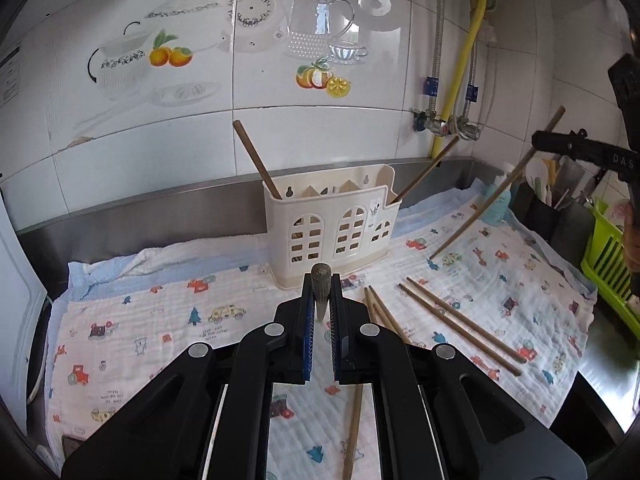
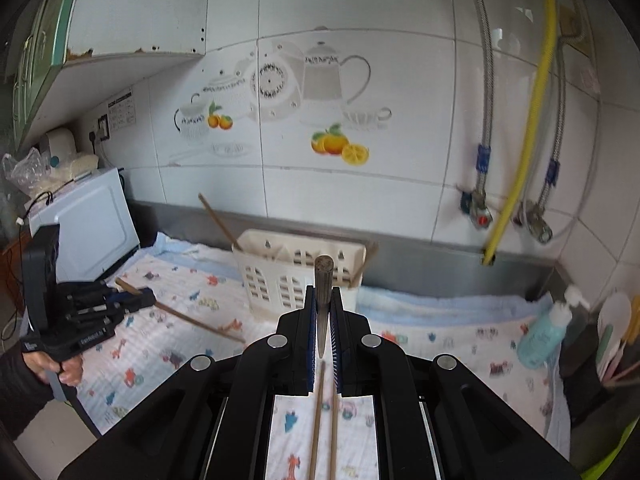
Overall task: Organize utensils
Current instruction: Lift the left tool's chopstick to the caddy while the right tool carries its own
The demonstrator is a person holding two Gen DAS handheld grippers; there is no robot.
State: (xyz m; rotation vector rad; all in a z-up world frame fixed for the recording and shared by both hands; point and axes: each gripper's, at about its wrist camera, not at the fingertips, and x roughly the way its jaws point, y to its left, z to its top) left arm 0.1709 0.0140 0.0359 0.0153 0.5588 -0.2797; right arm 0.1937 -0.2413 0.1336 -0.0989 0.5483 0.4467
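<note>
A cream utensil holder [image 1: 332,220] [image 2: 288,276] stands at the back of the patterned cloth [image 1: 160,320], with one brown chopstick [image 1: 256,160] leaning out of its left end and another [image 1: 428,172] out of its right. My left gripper [image 1: 322,284] [image 2: 150,298] is shut on a chopstick [image 1: 354,432], raised over the cloth in front of the holder. My right gripper [image 2: 323,296] [image 1: 536,142] is shut on another chopstick [image 2: 323,272] [image 1: 480,208], held slanting in the air to the right of the holder. Several loose chopsticks [image 1: 460,320] lie on the cloth.
A white microwave [image 2: 92,216] stands at the left end of the counter. At the right are a blue soap bottle [image 2: 544,336], a dark utensil pot [image 1: 548,208] and a green dish rack [image 1: 608,256]. Hoses and valves [image 2: 480,208] hang on the tiled wall.
</note>
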